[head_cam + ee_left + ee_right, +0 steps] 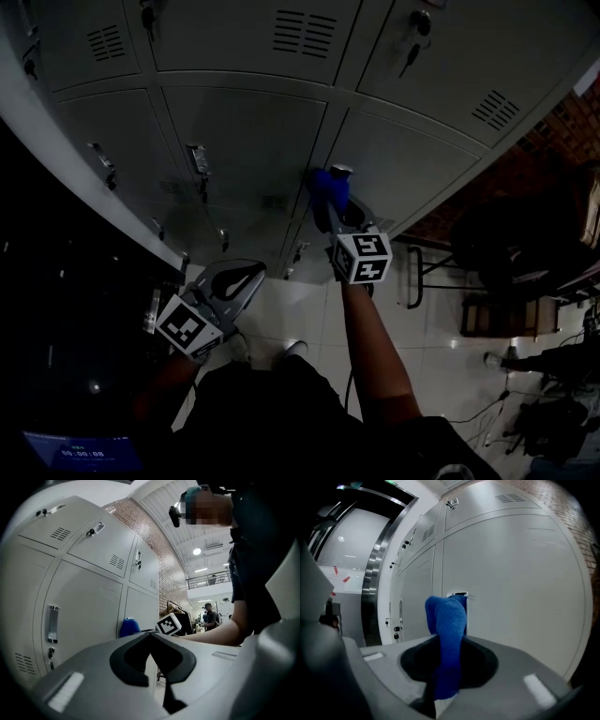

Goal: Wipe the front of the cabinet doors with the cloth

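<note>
A bright blue cloth (328,186) is pinched in my right gripper (331,204), which is shut on it. The cloth's front end lies against a grey cabinet door (412,169), beside that door's handle (459,594). In the right gripper view the cloth (447,630) stands up between the jaws and hides the spot where it meets the door. My left gripper (246,274) hangs lower and to the left, away from the doors, shut with nothing in it. From the left gripper view its tips (151,637) meet, with the cloth (129,626) beyond them.
Grey locker doors with vents, handles (197,157) and keys fill the wall ahead. A dark metal stool (424,272) and cables lie on the white tile floor (300,314) at right. A steel column (375,573) stands left of the lockers. A person (209,617) stands far back.
</note>
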`<state>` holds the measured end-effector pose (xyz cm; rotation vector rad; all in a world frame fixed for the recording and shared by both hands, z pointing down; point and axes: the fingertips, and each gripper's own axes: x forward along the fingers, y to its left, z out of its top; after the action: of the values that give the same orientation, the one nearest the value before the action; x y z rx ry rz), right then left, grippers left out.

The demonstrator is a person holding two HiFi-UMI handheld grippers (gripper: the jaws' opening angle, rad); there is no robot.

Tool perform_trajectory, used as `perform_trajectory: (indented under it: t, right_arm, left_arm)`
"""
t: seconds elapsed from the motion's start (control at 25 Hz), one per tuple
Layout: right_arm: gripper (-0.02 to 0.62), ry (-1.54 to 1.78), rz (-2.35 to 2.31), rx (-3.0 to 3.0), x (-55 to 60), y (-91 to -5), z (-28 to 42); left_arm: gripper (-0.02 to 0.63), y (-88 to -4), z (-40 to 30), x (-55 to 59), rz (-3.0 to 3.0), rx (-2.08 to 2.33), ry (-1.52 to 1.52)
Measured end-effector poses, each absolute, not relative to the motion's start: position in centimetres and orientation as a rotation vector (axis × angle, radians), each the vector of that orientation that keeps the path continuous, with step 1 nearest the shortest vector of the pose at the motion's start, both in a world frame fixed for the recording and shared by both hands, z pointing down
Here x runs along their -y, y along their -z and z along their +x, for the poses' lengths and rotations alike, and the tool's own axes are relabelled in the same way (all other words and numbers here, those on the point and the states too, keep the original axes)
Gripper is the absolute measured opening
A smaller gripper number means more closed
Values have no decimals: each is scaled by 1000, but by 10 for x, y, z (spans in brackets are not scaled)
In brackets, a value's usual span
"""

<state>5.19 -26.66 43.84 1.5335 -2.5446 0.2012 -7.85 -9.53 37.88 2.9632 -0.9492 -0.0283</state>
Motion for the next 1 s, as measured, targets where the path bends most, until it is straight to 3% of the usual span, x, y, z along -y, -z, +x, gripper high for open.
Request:
perform_trajectory:
  t: [0.36, 1.0]
  right_arm:
    - [84, -137, 1586, 2513, 264, -437, 91]
    - [84, -284, 1874, 2371, 247, -475, 272]
  left_arm:
    - [0, -365, 5, 153, 3041, 798, 67]
    - [0, -393, 133, 164, 3035, 659, 38]
